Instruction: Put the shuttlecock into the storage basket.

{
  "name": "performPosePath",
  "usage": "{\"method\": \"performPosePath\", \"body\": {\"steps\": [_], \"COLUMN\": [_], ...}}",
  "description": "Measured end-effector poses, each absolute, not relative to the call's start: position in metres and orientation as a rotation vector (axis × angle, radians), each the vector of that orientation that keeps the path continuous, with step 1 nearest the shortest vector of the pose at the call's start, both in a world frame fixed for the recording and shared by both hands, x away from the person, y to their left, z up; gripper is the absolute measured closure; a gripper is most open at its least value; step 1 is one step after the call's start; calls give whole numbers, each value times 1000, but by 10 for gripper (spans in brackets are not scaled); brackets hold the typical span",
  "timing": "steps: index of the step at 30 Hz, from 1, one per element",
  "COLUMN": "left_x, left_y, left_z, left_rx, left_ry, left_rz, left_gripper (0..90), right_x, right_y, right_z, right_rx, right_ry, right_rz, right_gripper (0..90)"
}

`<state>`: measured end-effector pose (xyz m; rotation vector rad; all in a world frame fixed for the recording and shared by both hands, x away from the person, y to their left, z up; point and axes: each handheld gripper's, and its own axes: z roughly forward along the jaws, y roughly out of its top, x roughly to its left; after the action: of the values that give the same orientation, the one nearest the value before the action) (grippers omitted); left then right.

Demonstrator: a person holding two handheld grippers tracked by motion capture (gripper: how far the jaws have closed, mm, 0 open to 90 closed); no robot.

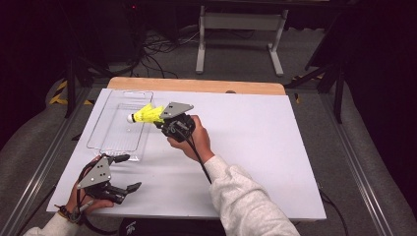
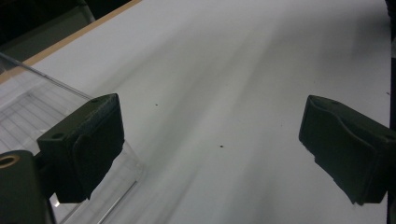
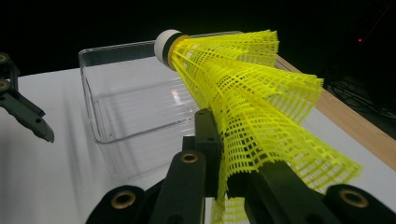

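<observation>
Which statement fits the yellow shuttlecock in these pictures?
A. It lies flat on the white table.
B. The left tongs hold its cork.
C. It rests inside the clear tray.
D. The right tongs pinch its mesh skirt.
D: the right tongs are shut on the yellow shuttlecock by its skirt, held above the clear tray, while the left tongs stand open.

left gripper [image 2: 212,149] with its two black jaws spread wide apart, white table [image 2: 243,70] beneath, corner of a clear plastic tray [image 2: 28,100] beside the left-hand jaw
</observation>
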<state>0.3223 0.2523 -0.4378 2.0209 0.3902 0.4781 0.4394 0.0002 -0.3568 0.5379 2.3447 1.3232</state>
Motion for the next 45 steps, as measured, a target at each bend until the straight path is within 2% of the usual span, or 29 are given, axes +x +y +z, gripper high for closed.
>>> {"method": "performPosePath", "body": {"steps": [17, 45], "left_x": [321, 318], "left_y": [250, 250], "left_z": [-441, -443], "left_rx": [2020, 2029], "left_ry": [392, 398], "left_rz": [453, 443], "left_gripper": [77, 82], "right_x": [455, 461], "right_y": [29, 79], "right_z": [-357, -361], "right_rx": [460, 346], "right_ry": [2434, 2511], "right_rz": [1271, 1251], "right_gripper": [878, 878]}}
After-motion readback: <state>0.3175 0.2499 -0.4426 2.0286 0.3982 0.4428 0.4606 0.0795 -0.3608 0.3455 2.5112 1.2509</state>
